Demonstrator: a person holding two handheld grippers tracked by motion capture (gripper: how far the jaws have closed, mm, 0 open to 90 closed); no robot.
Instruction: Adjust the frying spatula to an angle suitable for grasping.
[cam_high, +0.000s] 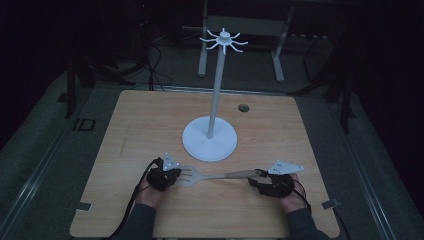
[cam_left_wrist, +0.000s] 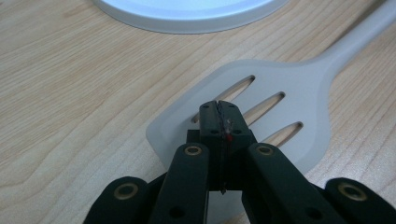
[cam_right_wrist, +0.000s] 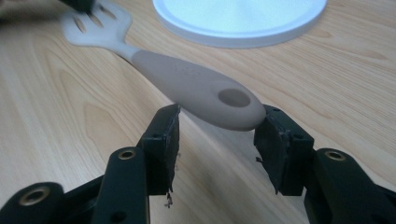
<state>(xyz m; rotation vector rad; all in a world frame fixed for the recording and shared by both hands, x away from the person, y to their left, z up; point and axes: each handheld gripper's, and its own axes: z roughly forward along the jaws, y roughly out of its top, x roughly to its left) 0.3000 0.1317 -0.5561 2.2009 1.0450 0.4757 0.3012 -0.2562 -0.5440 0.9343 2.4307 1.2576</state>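
Note:
A grey slotted spatula (cam_high: 210, 176) with a tan handle lies crosswise near the table's front, between my two grippers. My left gripper (cam_left_wrist: 219, 112) is shut, its tips pinched together at the near ends of the slots in the blade (cam_left_wrist: 299, 93). In the high view, this left gripper (cam_high: 172, 176) sits at the blade's left end. My right gripper (cam_right_wrist: 217, 135) stands open around the rounded end of the handle (cam_right_wrist: 187, 81), with a gap at the left pad. The handle hangs a little above the wood and casts a shadow. In the high view, the right gripper (cam_high: 257, 177) is at the handle's right end.
A white stand (cam_high: 210, 142) with a round base, a tall pole and a crown of hooks stands just behind the spatula. Its base rim (cam_left_wrist: 187, 14) (cam_right_wrist: 238, 23) is close ahead of both grippers. The wooden table (cam_high: 145, 125) has a small round hole (cam_high: 243, 107) at the back.

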